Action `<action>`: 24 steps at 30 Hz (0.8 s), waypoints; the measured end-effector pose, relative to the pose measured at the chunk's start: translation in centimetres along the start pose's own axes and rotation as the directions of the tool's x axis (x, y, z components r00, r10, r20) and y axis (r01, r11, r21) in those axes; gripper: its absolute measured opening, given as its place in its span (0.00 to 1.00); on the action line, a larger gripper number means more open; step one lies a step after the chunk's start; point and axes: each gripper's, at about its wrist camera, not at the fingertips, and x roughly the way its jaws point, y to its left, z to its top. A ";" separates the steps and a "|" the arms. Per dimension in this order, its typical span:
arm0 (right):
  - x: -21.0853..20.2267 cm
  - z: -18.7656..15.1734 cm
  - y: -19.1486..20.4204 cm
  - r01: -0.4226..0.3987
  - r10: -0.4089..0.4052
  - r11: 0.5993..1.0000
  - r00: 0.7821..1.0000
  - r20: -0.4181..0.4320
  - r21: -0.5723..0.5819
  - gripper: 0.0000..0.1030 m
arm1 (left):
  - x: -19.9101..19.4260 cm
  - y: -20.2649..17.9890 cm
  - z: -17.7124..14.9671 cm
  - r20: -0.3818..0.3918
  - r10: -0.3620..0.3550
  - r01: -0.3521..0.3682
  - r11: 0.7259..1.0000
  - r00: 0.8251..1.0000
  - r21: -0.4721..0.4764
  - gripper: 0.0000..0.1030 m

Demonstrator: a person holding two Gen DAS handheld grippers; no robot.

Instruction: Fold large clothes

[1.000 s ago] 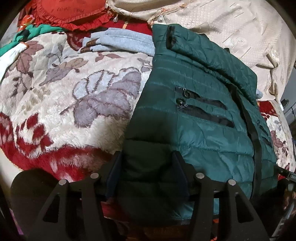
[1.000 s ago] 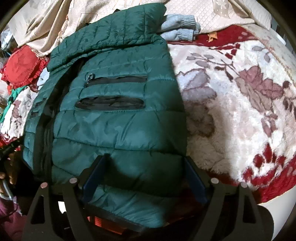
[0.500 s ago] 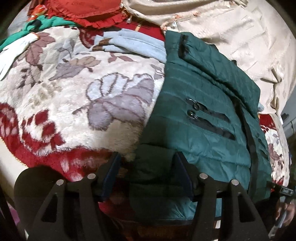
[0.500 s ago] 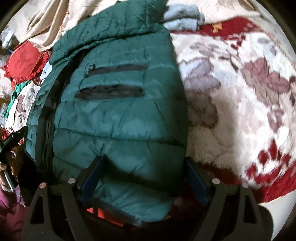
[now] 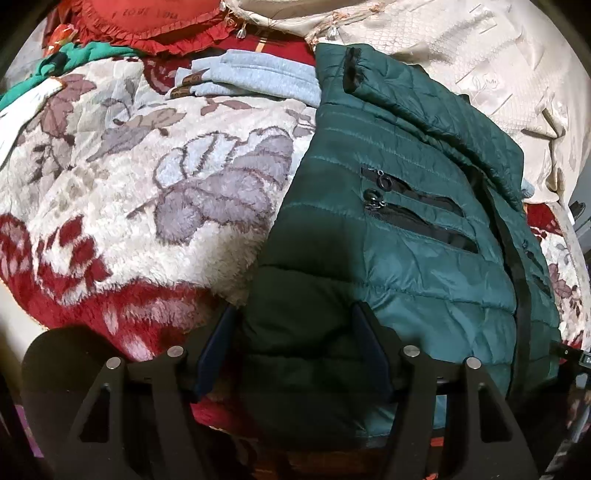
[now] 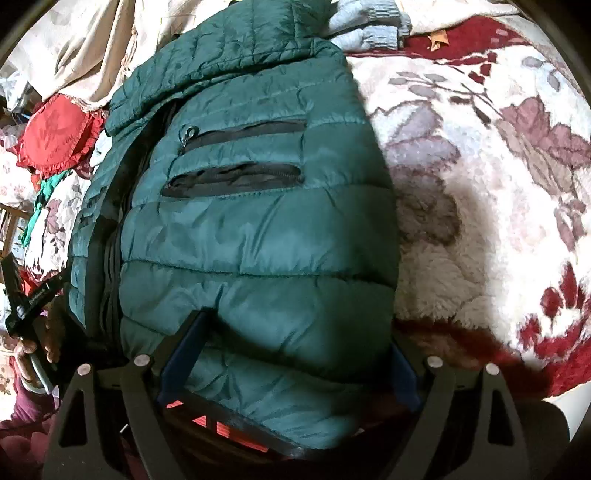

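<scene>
A dark green quilted jacket [image 5: 399, 206] lies on a floral fleece blanket [image 5: 155, 192], with two black zip pockets and a black front zip. It also shows in the right wrist view [image 6: 258, 229]. My left gripper [image 5: 291, 332] has its jaws apart, with the jacket's lower left hem bunched between them. My right gripper [image 6: 295, 347] has its jaws wide apart, with the jacket's lower right hem between them. I cannot tell whether either pair of pads presses the fabric.
A folded light blue garment [image 5: 255, 81] lies at the jacket's far end. A red frilled cushion [image 5: 147, 22] and a cream bedspread [image 5: 480, 74] lie behind. A green cloth [image 5: 74, 59] sits far left. The other hand [image 6: 33, 347] shows at left.
Both grippers have shifted slightly at the hem. The jacket's bottom edge has bunched up a little more between the jaws. The jaw widths look unchanged.
</scene>
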 end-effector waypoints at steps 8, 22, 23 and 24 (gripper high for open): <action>-0.7 0.2 1.4 -0.068 0.069 0.996 0.998 0.005 -0.064 0.80 | 0.4 -0.1 -0.3 -0.020 -0.026 0.025 0.999 0.999 -0.019 0.46; -2.4 1.2 2.4 -0.059 0.073 0.989 0.992 0.102 -0.132 0.22 | -2.1 -1.7 0.7 0.033 -0.032 0.030 0.998 0.999 0.057 0.00; -2.9 1.5 2.4 -0.075 0.089 0.989 0.989 0.115 -0.125 0.20 | -2.7 -1.7 1.2 0.046 -0.055 0.053 0.997 0.997 0.047 0.00; -3.6 1.9 2.3 -0.094 0.110 0.988 0.985 0.136 -0.119 0.20 | -3.3 -1.6 1.7 0.060 -0.074 0.071 0.997 0.995 0.040 0.00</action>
